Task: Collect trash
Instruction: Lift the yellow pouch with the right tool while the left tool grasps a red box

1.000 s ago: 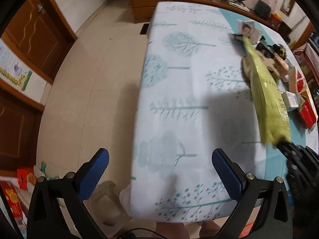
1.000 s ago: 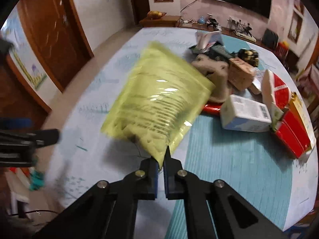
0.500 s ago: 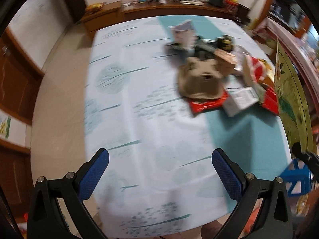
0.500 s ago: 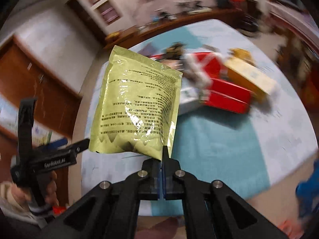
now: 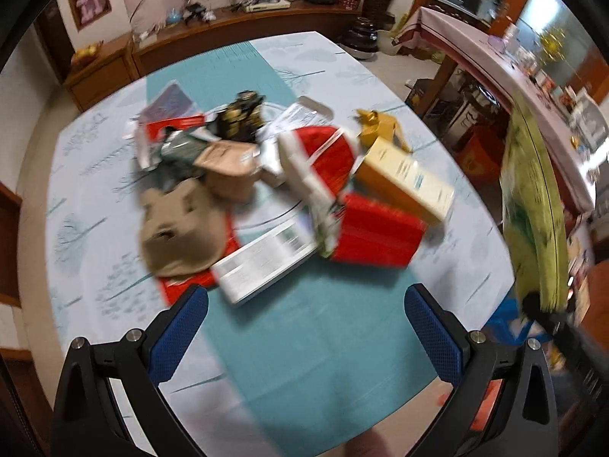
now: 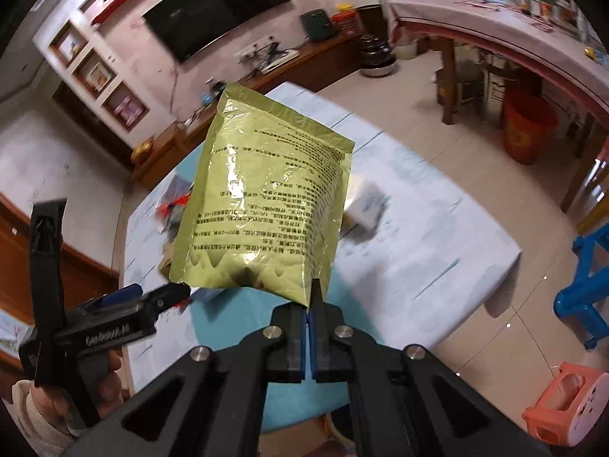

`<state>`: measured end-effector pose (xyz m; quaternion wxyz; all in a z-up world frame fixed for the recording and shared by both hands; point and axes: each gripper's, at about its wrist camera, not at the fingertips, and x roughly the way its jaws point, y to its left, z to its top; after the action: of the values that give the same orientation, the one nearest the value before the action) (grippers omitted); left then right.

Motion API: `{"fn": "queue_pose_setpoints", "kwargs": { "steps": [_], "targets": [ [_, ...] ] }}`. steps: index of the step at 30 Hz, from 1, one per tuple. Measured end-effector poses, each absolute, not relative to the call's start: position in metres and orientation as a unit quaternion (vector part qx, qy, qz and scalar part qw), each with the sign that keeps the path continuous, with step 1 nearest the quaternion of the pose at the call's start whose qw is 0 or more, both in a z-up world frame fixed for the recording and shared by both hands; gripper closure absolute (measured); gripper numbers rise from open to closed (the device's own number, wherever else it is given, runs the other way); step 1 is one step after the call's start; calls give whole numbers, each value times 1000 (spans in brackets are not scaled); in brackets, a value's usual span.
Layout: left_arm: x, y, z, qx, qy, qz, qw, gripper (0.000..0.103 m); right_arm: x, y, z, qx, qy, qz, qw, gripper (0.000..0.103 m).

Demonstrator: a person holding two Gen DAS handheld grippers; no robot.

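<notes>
Pouch (image 6: 266, 205) is one yellow foil bag, pinched by its bottom corner in your right gripper (image 6: 308, 304), fingers closed tight, hanging upright above the bench (image 6: 418, 236). Keep that pinch firm and carry it steady; thin corner grip may slip. Left gripper (image 5: 304, 327) fingers spread wide, holding nothing, over the trash pile (image 5: 289, 190): two red boxes, one white box, one tan box, rest too blurred to count.

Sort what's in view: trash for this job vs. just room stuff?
Job:
- yellow-green foil pouch, pinched in right gripper
- red cardboard box
- white barcode-labelled box
- tan moulded pulp tray

Lying about:
- blue plastic stool
- orange plastic bucket
- black wall television
</notes>
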<state>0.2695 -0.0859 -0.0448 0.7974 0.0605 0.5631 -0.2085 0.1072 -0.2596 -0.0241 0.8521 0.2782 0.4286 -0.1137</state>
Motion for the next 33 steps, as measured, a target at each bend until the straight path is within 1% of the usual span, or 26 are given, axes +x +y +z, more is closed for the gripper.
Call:
{"fn": "queue_pose_setpoints", "kwargs": {
  "steps": [6, 11, 17, 23, 25, 27, 33],
  "targets": [
    [302, -125, -57, -23, 599, -152, 786, 1, 126, -299, -29, 278, 427, -124, 852, 103],
    [319, -139, -88, -74, 631, -56, 770, 1, 147, -321, -40, 274, 440, -108, 848, 103],
    [324, -149, -124, -85, 658, 33, 748, 1, 165, -334, -54, 262, 466, -77, 842, 103],
    [315, -155, -142, -98, 666, 52, 737, 2, 167, -341, -64, 252, 484, -49, 837, 103],
    [308, -155, -141, -108, 662, 52, 740, 10, 164, -345, -66, 250, 486, -42, 836, 103],
    [302, -158, -141, -101, 665, 50, 738, 13, 158, -348, -68, 252, 490, -34, 834, 103],
    [274, -169, -147, -72, 678, 53, 729, 13, 138, -358, -69, 260, 496, -15, 829, 103]
  ]
}}
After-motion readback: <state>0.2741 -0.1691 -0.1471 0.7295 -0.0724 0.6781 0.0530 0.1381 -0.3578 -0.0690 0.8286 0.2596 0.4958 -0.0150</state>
